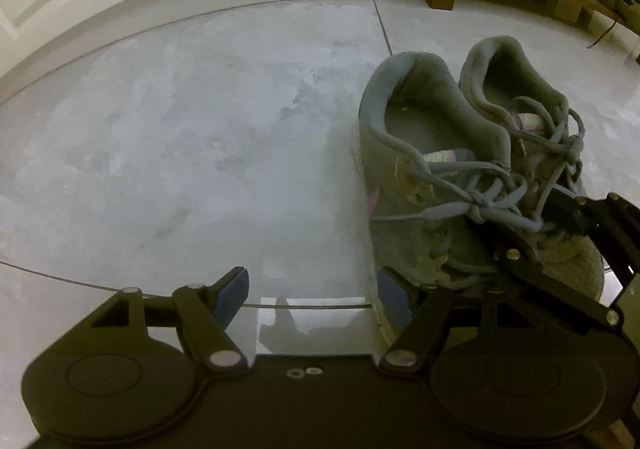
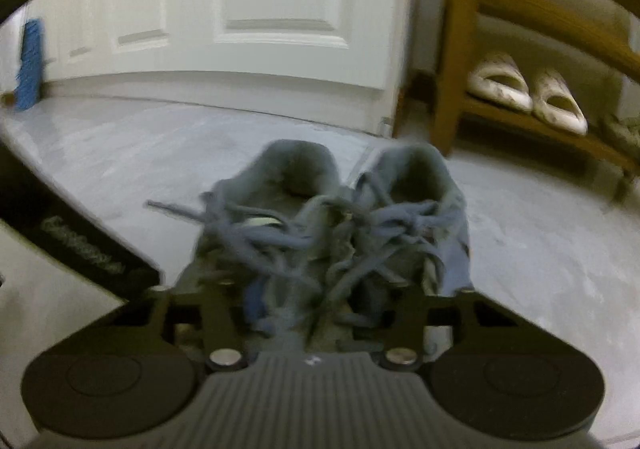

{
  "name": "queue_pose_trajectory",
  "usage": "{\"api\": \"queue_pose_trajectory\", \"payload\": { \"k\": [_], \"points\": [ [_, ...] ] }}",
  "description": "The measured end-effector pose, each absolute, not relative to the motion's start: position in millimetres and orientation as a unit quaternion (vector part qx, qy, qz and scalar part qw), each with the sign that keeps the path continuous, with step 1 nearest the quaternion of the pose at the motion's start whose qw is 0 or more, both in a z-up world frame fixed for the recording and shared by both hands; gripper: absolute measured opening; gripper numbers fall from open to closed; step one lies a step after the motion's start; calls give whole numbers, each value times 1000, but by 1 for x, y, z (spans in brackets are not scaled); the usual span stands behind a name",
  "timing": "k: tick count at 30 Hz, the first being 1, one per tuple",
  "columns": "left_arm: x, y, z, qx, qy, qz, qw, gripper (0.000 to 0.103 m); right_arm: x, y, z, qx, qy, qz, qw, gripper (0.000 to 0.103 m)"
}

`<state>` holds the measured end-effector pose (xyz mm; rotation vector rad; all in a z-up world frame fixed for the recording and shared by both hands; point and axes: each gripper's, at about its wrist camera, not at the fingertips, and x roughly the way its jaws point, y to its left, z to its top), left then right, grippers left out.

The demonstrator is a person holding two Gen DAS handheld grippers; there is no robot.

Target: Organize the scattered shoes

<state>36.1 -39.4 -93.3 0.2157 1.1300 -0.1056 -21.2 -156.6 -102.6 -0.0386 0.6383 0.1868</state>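
**Grey pair under right tongs, rack ahead-right**

Floor (image 1: 180,129) is grey tile, white door (image 2: 240,9) along its far edge. Wooden shoe rack (image 2: 452,49) stands at the far right corner; white slippers (image 2: 524,93) sit on its bottom shelf.

Grey sneakers (image 1: 460,177) sit side by side on the floor, touching, heels toward the door, toes toward me. Long axis runs straight along the right tongs' line.

Right gripper (image 2: 320,301) is right over the toe and lace area, fingers spread wide around both shoes. Blurred, so I can't tell if it has actually gripped them.

Left gripper (image 1: 316,295) is wide open and empty; its right finger pad (image 1: 394,297) sits just beside the near shoe's outer side.

My read: right hand is nearer and takes the pair, then carries it forward-right to the rack.
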Motion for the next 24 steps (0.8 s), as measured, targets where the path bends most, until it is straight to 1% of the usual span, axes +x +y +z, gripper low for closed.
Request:
{"api": "queue_pose_trajectory", "payload": {
  "k": [1, 4, 12, 17, 20, 24],
  "points": [
    [36, -40, -92, 102, 533, -51, 838, 72, -20, -161, -101, -3, 315, 93, 944, 37],
    [34, -43, -89, 100, 531, -60, 839, 72, -21, -164, -98, 0, 311, 95, 946, 31],
    [41, -51, -77, 113, 512, -71, 849, 72, -19, -175, -92, 32, 285, 79, 955, 26],
    [46, -60, -63, 130, 488, -78, 860, 72, -16, -180, -87, 46, 275, 73, 958, 25],
    [50, -66, -59, 132, 486, -85, 860, 72, -13, -184, -86, 53, 275, 68, 957, 25],
    [54, -70, -65, 127, 496, -84, 855, 72, -18, -185, -100, 57, 280, 63, 956, 29]
  ]
}}
